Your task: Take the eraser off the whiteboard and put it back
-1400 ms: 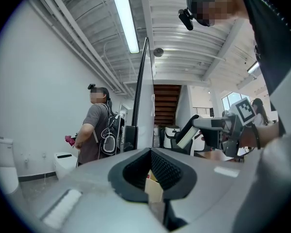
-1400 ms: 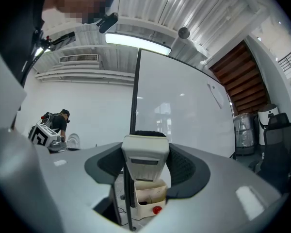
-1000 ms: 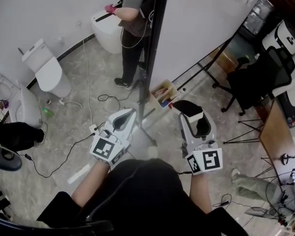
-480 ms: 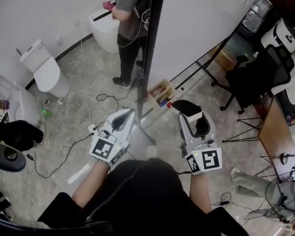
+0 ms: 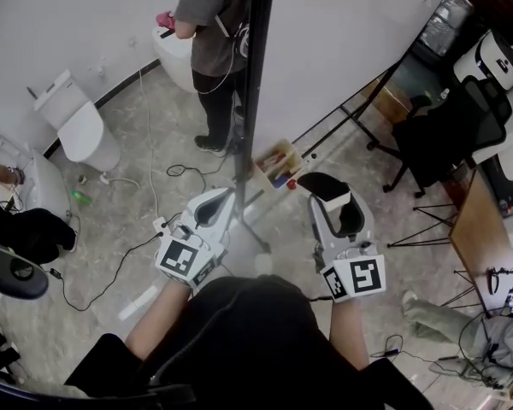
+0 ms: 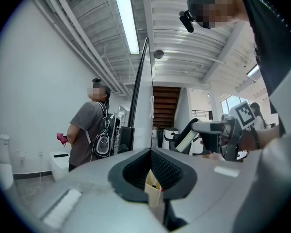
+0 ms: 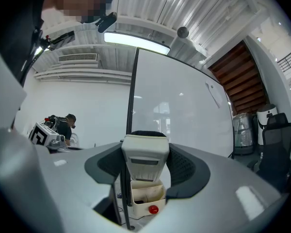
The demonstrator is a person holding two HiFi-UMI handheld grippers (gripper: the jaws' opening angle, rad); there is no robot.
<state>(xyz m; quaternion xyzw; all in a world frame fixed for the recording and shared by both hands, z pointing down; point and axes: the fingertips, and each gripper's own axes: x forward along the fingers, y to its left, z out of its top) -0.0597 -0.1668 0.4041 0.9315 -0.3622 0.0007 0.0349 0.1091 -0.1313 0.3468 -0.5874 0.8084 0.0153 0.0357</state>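
The person's dark-clad torso (image 5: 239, 340) filled the 6 o'clock edge of the head view, both arms held forward. At about 5 o'clock from the picture's centre, the right tongs (image 5: 329, 191) stood wide apart and clamped on the whiteboard eraser (image 5: 337, 199). Its white body sat between the pads and its black felt side faced the board. The eraser was off the whiteboard (image 5: 350, 41), held in the air just short of it. At about 7 o'clock, the left tongs (image 5: 228, 196) had their tips together, with nothing held.

Just beyond both tongs, a cream tray (image 5: 279, 162) holding markers hung on the whiteboard's stand, beside its dark upright edge (image 5: 255, 84). A black cable (image 5: 111, 272) trailed over the marble floor (image 5: 128, 212) at 9 o'clock. Farther off at 10 o'clock stood a white toilet (image 5: 81, 122). At 12 o'clock another person in a grey shirt (image 5: 207, 24) stood at a second toilet. A black office chair (image 5: 449, 135) stood at 2 o'clock.
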